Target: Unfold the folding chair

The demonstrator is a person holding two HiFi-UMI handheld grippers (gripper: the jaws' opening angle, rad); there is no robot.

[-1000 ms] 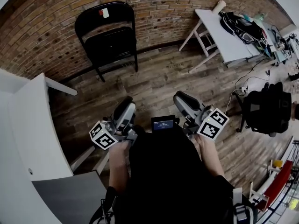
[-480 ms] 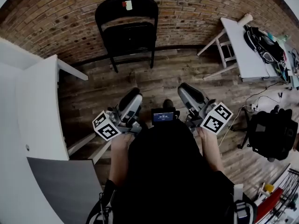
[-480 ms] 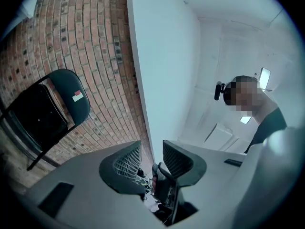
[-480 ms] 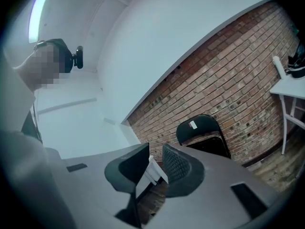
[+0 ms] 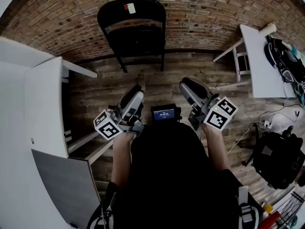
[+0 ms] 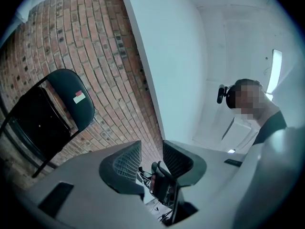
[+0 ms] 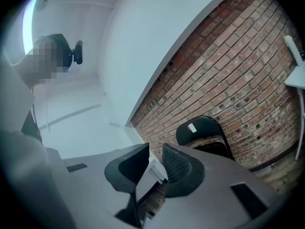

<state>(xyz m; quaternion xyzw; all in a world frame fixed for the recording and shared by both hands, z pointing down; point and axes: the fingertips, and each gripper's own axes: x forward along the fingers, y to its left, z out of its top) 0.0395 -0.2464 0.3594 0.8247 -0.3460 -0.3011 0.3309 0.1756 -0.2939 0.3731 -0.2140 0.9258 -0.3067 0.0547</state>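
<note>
A wooden floor runs up to a brick wall. Nearest, the left gripper and right gripper point toward twelve o'clock, each with its jaws apart and nothing between them. A white desk lies at nine o'clock and a white table at two. Farthest, at twelve o'clock, the black folding chair stands folded against the wall, well apart from both grippers.
</note>
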